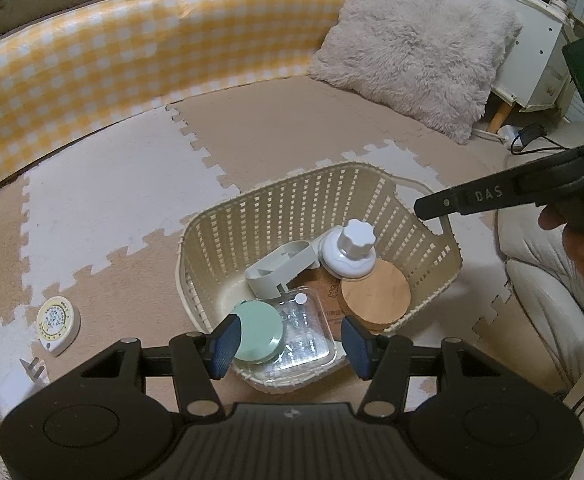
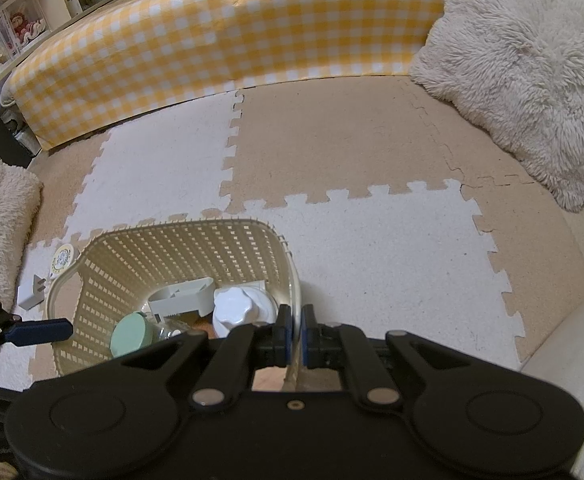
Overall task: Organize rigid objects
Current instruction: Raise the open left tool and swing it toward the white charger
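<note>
Basket (image 1: 428, 256) on floor mat holds green lid (image 1: 257, 332), wooden lid (image 1: 376, 294), white knob jar (image 1: 352, 248). Left gripper (image 1: 287, 340) jaws apart above its near rim, nothing gripped. Right gripper (image 2: 296, 336) jaws clamped on basket's right rim. Only left view shows wooden lid clearly.

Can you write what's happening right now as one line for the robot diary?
left gripper: open above basket | right gripper: shut on basket rim | tape measure: on mat, outside basket
</note>
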`<state>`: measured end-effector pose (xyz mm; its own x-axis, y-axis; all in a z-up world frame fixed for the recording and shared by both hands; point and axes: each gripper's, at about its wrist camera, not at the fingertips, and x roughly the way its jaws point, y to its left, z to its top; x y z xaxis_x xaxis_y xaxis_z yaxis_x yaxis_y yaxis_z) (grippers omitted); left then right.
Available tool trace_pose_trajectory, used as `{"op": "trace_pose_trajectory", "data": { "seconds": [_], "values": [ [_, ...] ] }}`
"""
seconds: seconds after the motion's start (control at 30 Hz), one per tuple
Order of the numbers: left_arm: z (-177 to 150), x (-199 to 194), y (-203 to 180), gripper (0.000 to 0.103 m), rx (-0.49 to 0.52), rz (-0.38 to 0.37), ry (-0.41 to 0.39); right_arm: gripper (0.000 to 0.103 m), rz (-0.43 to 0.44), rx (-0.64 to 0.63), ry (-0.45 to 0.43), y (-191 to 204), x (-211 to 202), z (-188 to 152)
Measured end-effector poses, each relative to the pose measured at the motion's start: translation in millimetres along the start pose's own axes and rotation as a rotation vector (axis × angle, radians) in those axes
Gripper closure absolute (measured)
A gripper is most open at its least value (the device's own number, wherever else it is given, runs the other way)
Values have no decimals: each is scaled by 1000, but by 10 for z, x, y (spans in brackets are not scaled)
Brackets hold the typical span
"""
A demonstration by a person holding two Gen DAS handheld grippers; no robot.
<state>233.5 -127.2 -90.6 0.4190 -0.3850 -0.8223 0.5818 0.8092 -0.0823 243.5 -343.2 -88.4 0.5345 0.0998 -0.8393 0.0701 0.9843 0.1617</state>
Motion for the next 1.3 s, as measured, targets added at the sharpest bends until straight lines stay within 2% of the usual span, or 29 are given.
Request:
{"op": "trace_pose_trajectory", "data": {
  "seconds": [0.1, 0.17, 0.33, 0.6, 0.77, 1.1, 1.3],
  "values": [
    [4, -29, -27, 45, 2, -7, -6, 98, 0, 1, 0, -2, 0, 0],
    [9, -55, -49, 38, 6, -13, -9, 98, 0, 0, 0, 0, 0, 0],
    [17, -127, -115, 36, 22, -21, -22, 98, 0, 0, 0, 0, 0, 0],
    [27, -247, -189, 16, 40, 4, -57, 98, 0, 0, 0, 0, 0, 0],
    [41, -346, -162, 0, 23, 31, -106, 98, -1, -2, 0, 3, 2, -2],
    [82, -470, 148, 0, -90, 91, -203, 98, -1, -2, 0, 5, 1, -1],
    [82, -462, 466, 0, -173, 182, -233, 98, -1, -2, 0, 2, 2, -1]
  ]
}}
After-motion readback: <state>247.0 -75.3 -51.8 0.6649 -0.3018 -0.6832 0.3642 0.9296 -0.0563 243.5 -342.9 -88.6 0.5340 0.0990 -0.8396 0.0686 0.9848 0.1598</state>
